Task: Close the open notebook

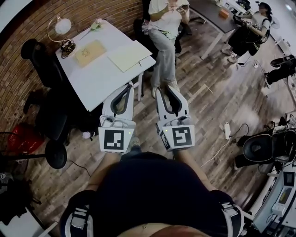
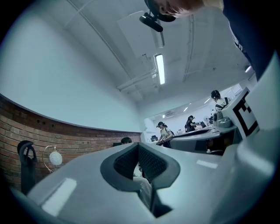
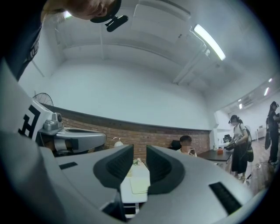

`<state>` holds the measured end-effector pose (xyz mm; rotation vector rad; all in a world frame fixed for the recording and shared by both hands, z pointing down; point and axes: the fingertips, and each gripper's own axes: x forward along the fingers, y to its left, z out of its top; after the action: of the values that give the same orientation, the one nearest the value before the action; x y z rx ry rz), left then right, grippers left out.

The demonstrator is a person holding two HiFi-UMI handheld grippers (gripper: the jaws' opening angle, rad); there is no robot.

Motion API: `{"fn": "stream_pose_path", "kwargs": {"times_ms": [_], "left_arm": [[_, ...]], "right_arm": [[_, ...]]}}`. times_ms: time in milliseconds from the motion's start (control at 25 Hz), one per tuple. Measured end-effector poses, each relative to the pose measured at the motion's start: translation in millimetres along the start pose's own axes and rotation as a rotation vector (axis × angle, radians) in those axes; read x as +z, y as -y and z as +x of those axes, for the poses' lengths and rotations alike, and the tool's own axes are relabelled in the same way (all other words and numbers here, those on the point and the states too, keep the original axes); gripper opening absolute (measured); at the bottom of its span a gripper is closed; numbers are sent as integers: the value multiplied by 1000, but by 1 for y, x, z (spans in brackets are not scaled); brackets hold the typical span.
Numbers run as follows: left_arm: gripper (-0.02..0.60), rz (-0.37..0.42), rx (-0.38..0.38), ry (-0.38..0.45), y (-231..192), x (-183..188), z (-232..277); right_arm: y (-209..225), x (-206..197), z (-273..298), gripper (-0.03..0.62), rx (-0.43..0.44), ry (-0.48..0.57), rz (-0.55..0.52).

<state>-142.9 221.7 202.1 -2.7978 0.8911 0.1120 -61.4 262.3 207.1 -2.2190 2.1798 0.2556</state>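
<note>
Hovering near the table (image 1: 104, 81), the left claw (image 1: 126, 88) is closed, the right claw (image 1: 165, 90) slightly parted.

Dim fisheye views; ceiling tube (image 2: 160, 68) glares overhead.

The near edge of the white table (image 1: 99, 81) is left unobstructed, with bare top before the open notebook (image 1: 128, 55). The side beyond it is taken by a seated person (image 1: 162, 46), the left by a black chair (image 1: 39, 59), the back corner by a lamp (image 1: 63, 26)

A brick wall (image 1: 69, 14) backs a white table (image 1: 106, 83) on wood-plank flooring (image 1: 208, 102).
</note>
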Motion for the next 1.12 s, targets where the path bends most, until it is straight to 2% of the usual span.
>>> {"fn": "stream_pose_path", "kwargs": {"times_ms": [600, 920, 1120], "left_arm": [[6, 3, -53, -17, -75, -40, 137], [6, -17, -57, -31, -92, -59, 167], [6, -22, -25, -50, -101, -69, 183]], "right_arm": [[64, -31, 145, 74, -41, -9, 31], [79, -52, 172, 74, -52, -33, 43], [94, -57, 192, 74, -26, -47, 39]]}}
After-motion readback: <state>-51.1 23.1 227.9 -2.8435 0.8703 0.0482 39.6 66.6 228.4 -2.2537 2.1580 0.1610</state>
